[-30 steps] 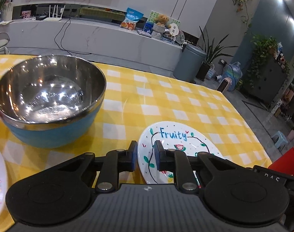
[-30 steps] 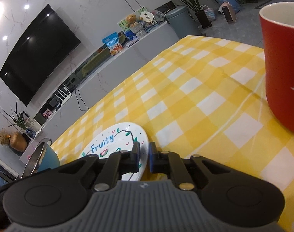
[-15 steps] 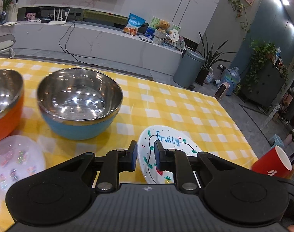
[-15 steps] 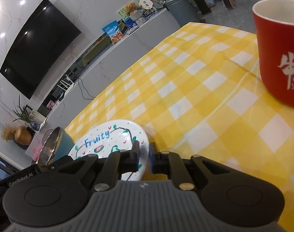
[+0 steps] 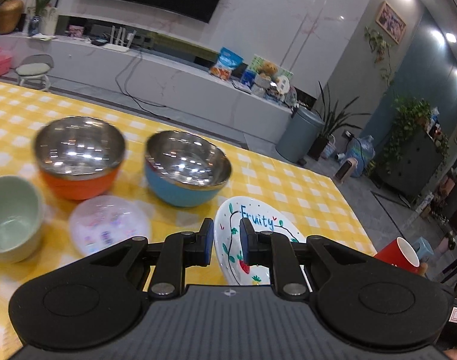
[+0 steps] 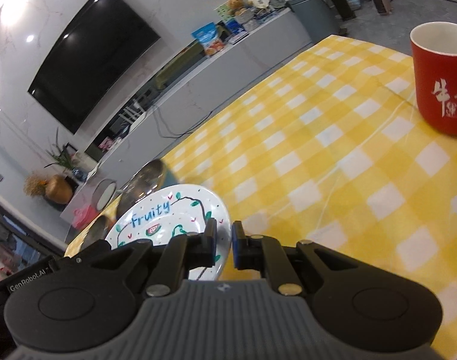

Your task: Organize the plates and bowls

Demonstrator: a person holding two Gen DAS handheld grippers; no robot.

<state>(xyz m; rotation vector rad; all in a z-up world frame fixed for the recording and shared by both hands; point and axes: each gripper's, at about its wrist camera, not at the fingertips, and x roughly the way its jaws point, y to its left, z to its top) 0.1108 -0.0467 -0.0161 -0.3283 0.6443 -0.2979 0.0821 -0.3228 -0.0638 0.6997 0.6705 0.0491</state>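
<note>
Glazed ceramic sits between my right gripper (image 6: pixel 223 241) pads: I hold the "Fruity" plate (image 6: pixel 168 219) by its rim, tilted, apparently off the yellow checked tablecloth (image 6: pixel 333 165). My left gripper (image 5: pixel 226 241) is narrowed around the opposite rim. Stiff, slick and breakable, it wants a firm edge pinch. Beyond stand the blue bowl (image 5: pixel 183 186), the orange bowl (image 5: pixel 78 177) and the red mug (image 6: pixel 441 81), which is nearer the table's edge.
</note>
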